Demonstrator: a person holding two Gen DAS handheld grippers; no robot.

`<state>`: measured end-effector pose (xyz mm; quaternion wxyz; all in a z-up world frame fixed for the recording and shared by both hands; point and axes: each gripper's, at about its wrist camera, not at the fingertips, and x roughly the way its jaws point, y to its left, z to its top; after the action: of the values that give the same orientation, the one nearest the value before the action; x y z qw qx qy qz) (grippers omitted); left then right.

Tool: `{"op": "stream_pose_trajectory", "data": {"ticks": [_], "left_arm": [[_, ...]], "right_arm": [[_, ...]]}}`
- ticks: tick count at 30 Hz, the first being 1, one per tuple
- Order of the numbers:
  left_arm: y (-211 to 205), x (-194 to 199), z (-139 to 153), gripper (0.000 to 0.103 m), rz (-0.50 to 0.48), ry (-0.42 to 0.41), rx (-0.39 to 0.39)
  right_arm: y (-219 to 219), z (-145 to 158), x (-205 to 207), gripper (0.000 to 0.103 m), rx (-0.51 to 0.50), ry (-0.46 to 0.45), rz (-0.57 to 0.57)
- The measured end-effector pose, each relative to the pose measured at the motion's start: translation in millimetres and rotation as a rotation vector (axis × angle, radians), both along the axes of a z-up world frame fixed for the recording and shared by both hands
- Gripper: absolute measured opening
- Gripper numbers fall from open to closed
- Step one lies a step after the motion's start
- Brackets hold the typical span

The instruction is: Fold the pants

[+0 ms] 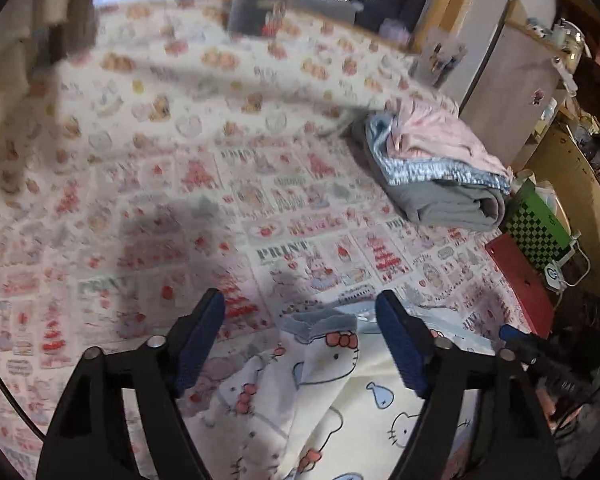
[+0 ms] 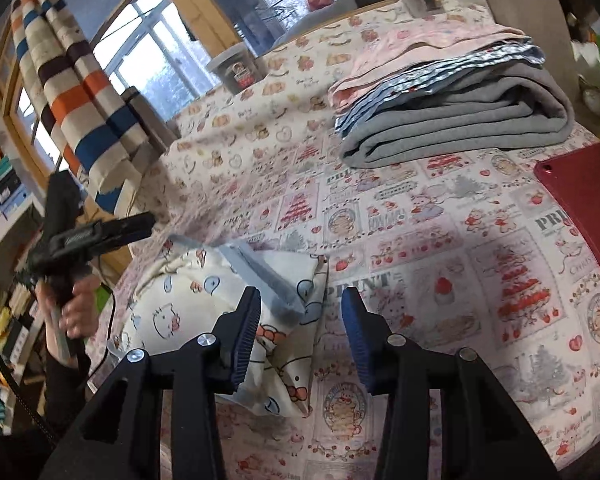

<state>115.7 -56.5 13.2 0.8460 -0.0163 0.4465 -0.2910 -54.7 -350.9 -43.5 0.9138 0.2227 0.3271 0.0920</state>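
Cream pants [image 1: 332,396] with a cat print and a blue-grey waistband lie crumpled on the patterned table cover; they also show in the right wrist view [image 2: 204,304]. My left gripper [image 1: 300,336] is open, with its jaws spread above the waistband, holding nothing. My right gripper [image 2: 300,336] is open and empty, just above the right edge of the pants. The other gripper [image 2: 80,236] shows at the left of the right wrist view, held in a hand.
A stack of folded clothes [image 1: 440,172], grey, blue and pink, lies at the far right [image 2: 452,112]. A red flat board [image 2: 588,208] sits at the table's right edge. A grey tub [image 2: 236,68] stands at the back. A striped cloth [image 2: 72,92] hangs at left.
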Motion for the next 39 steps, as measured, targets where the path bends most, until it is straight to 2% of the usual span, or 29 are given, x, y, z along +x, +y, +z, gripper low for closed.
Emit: {"op": "stream_pose_trajectory", "data": {"ticks": [4, 6, 7, 8, 9, 10, 12, 15, 17, 18, 25, 28, 32, 34, 39], "left_arm": [[-10.0, 2.9, -14.8, 0.070, -0.041, 0.078, -0.006], [-12.5, 3.3, -18.2, 0.066, -0.045, 0.090, 0.001], [-12.9, 4.0, -19.6, 0.056, -0.037, 0.092, 0.012], [-12.6, 5.5, -21.0, 0.039, -0.031, 0.094, 0.018], [-11.4, 6.1, -22.1, 0.029, -0.028, 0.098, 0.020], [-9.2, 5.7, -22.8, 0.010, -0.026, 0.101, 0.018], [-3.5, 1.8, -20.3, 0.010, -0.033, 0.081, -0.004], [4.8, -11.1, -9.7, 0.009, -0.023, 0.002, 0.000], [12.0, -19.7, -1.1, 0.009, -0.013, -0.035, -0.009], [14.9, -23.9, 3.5, 0.009, -0.009, -0.055, -0.013], [26.6, -88.2, 48.6, 0.009, -0.009, -0.318, 0.039], [37.5, -121.1, 56.5, 0.009, -0.013, -0.378, 0.030], [51.1, -164.9, 49.2, 0.010, 0.021, -0.447, 0.057], [56.2, -180.7, 39.6, 0.010, 0.031, -0.451, 0.072], [64.0, -188.4, -1.2, 0.011, 0.041, -0.343, 0.096]], "right_arm": [[2.1, -0.1, 3.9, 0.045, 0.009, 0.005, 0.022], [-0.5, -0.8, 7.0, 0.045, 0.029, 0.009, 0.019], [-3.1, -2.5, 9.7, 0.045, 0.043, 0.015, 0.012], [-5.7, -4.1, 12.1, 0.045, 0.057, 0.021, 0.007], [-8.2, -6.2, 15.1, 0.045, 0.078, 0.028, 0.003], [-10.2, -8.5, 18.0, 0.045, 0.098, 0.034, 0.004], [-11.7, -13.5, 22.9, 0.045, 0.131, 0.049, 0.014], [-6.1, -17.9, 26.7, 0.044, 0.137, 0.074, 0.049], [-1.4, -18.1, 26.4, 0.010, 0.126, 0.080, 0.048], [0.2, -16.2, 24.8, 0.007, 0.114, 0.071, 0.039], [17.2, 20.9, -4.9, 0.006, -0.021, -0.117, 0.025], [26.1, 37.0, -24.0, 0.005, -0.060, -0.189, 0.032], [34.4, 44.9, -42.1, 0.005, -0.092, -0.222, 0.047], [39.5, 41.8, -49.5, 0.005, -0.103, -0.217, 0.054], [44.8, 15.5, -62.7, 0.005, -0.085, -0.154, 0.058]]}}
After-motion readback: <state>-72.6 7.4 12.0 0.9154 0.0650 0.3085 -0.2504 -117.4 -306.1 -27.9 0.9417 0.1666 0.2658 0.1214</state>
